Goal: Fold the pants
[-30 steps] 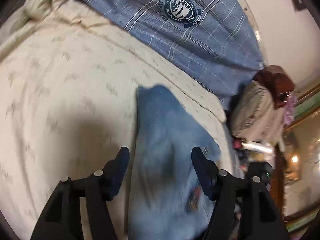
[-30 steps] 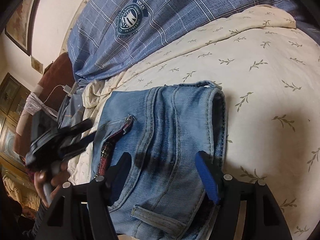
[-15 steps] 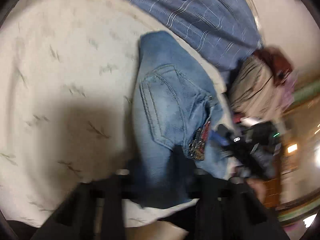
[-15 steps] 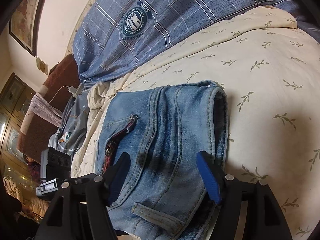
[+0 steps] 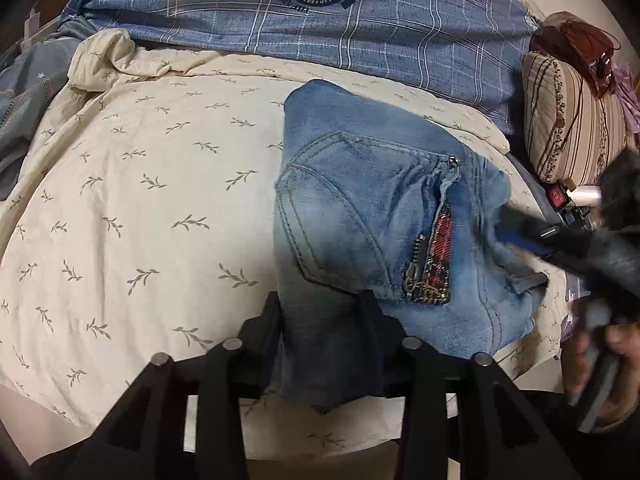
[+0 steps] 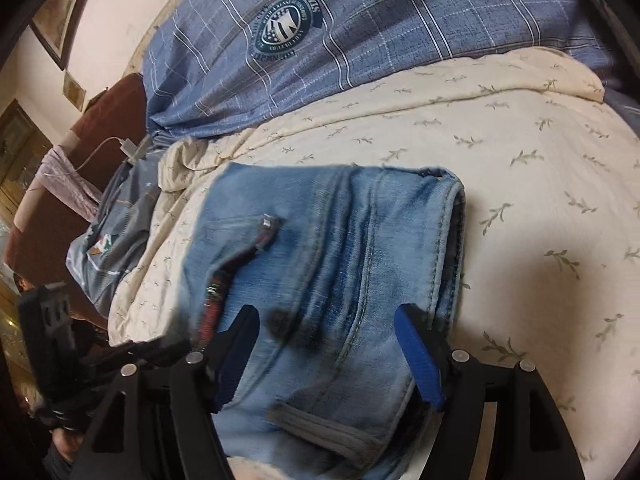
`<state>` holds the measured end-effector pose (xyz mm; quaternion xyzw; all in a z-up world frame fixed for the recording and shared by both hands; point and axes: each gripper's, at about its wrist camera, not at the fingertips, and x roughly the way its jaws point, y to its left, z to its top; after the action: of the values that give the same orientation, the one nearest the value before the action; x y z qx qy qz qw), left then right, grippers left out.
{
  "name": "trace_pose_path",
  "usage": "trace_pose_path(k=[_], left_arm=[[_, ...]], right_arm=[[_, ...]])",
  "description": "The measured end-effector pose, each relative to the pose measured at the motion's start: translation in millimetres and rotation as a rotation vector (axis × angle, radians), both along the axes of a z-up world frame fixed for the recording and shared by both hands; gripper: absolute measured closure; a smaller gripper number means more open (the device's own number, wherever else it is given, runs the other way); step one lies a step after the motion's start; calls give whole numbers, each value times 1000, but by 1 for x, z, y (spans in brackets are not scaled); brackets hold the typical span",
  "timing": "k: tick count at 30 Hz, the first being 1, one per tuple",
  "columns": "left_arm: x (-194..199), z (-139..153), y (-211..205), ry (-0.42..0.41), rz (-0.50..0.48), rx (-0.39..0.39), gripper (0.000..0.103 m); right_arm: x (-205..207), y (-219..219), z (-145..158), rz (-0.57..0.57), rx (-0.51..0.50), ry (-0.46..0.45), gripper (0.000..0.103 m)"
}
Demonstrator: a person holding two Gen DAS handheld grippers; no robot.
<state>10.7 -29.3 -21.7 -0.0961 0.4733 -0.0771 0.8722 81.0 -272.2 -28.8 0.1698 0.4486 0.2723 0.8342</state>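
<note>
1. Since the jeans (image 5: 360, 200) are already doubled into a compact stack, they lie on the cream leaf-print bedcover (image 5: 140, 200), in front of a blue plaid quilt (image 5: 360, 20) and close to the near edge of the bed.
2. The left gripper (image 5: 322, 304) has a bunched fold of denim at the near end of the stack between its jaws, which have just been opening. The cloth fills the gap and touches both fingers, but whether they still pinch it cannot be told.
3. The right gripper (image 6: 324, 320) stands with its jaws wide apart, straddling the waistband end of the jeans (image 6: 340, 240) near a belt loop (image 6: 320, 420). Its pads do not squeeze the cloth.
4. Denim is probably heavy for cloth and fairly stiff. It should hold a crease and stay where it is laid, yet the layers are thick and can spring open.
5. Good holds are likely the firm stitched parts: the waistband, the side seam or the folded edge, taking all layers at once.
6. The zip pocket with its red plaid lining (image 5: 440, 240) looks lumpy and is best avoided, since it could snag a pad.
</note>
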Motion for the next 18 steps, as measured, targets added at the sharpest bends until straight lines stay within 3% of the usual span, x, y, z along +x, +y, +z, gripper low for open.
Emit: trace_pose_path(k=[4, 6, 8, 10, 13, 16, 18], left_arm=[[-1, -2, -3, -5, -2, 3, 58], [-1, -1, -5, -7, -3, 3, 57], [-1, 0, -3, -7, -5, -13, 54], [-3, 3, -3, -15, -10, -15, 54], [-6, 6, -4, -27, -25, 12, 54], [-8, 7, -2, -31, -29, 4, 54], [-9, 7, 1, -29, -22, -19, 54]], right_arm=[[-12, 5, 30, 6, 19, -49, 28], [-11, 13, 24, 22, 4, -11, 28], [-2, 24, -9, 41, -72, 106, 27], [-4, 21, -14, 29, -58, 78, 27], [-5, 18, 1, -25, -96, 116, 28], [-21, 20, 22, -2, -107, 37, 28], [-28, 21, 8, 11, -123, 55, 26]])
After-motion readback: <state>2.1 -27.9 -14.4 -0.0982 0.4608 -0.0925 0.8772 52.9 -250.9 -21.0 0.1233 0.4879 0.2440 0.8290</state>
